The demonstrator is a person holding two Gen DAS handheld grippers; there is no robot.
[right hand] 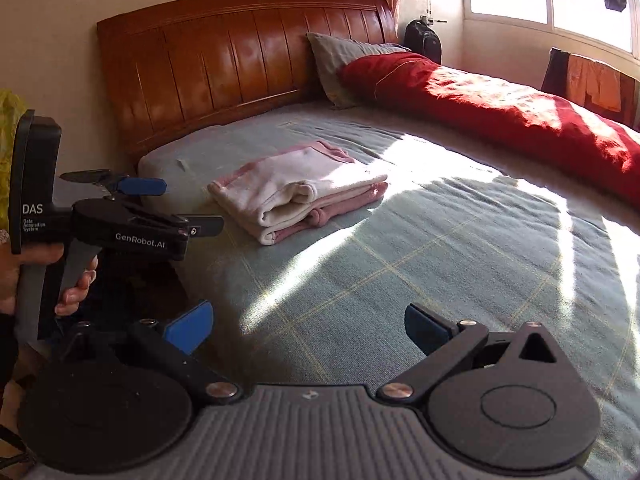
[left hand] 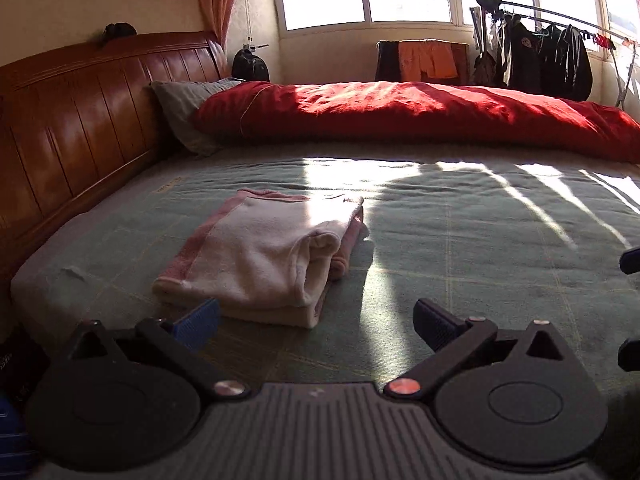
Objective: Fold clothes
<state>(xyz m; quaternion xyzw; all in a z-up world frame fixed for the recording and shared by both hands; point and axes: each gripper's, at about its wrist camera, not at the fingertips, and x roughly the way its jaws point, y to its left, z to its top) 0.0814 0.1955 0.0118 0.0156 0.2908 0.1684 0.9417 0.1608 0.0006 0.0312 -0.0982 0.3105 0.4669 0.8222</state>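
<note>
The folded garment [left hand: 272,256] is soft fleecy cloth, cream with pink trim, its nap slightly fuzzy. The bed cover [left hand: 480,240] beneath is a flat woven cloth, matt green with thin pale lines. The headboard [left hand: 80,120] is varnished wood, glossy and reddish (it catches the window light). The red quilt [left hand: 400,116] looks like crumpled, matt cotton. The left tool [left hand: 316,324] is matt black plastic with ribbed blue pads and small shiny metal pivots; the right tool [right hand: 308,328] looks the same
</note>
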